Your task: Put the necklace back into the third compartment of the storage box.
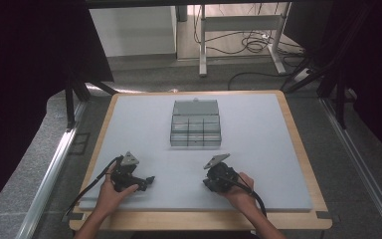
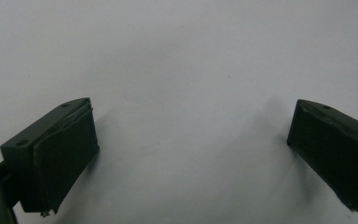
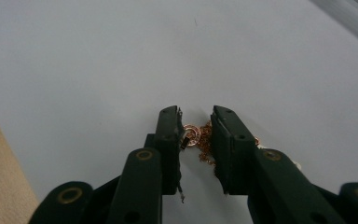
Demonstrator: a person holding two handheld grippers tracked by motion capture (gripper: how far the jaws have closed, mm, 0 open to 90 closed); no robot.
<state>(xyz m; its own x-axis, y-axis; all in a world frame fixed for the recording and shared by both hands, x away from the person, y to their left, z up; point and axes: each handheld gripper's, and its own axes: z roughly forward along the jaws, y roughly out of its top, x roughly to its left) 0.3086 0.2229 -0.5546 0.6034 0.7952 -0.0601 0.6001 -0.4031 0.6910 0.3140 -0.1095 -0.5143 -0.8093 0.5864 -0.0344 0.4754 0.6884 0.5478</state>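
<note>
Right gripper [image 3: 196, 122] low over mat [image 1: 258, 149], jaws narrowed around rose-gold chain [image 3: 204, 140], small gap remaining, likely pinching for pickup. Left gripper [image 2: 191, 135] jaws wide, empty, parked aside. Compartment box [image 1: 195, 124] probable destination.

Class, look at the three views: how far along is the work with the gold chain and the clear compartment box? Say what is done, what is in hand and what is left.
Done: the clear box stands open.

In hand: the right gripper has its jaws narrowly apart around the gold chain on the mat; no firm pinch shows.

Left: grip, lift and carry it to the box, probably. The left gripper is open over bare mat.
</note>
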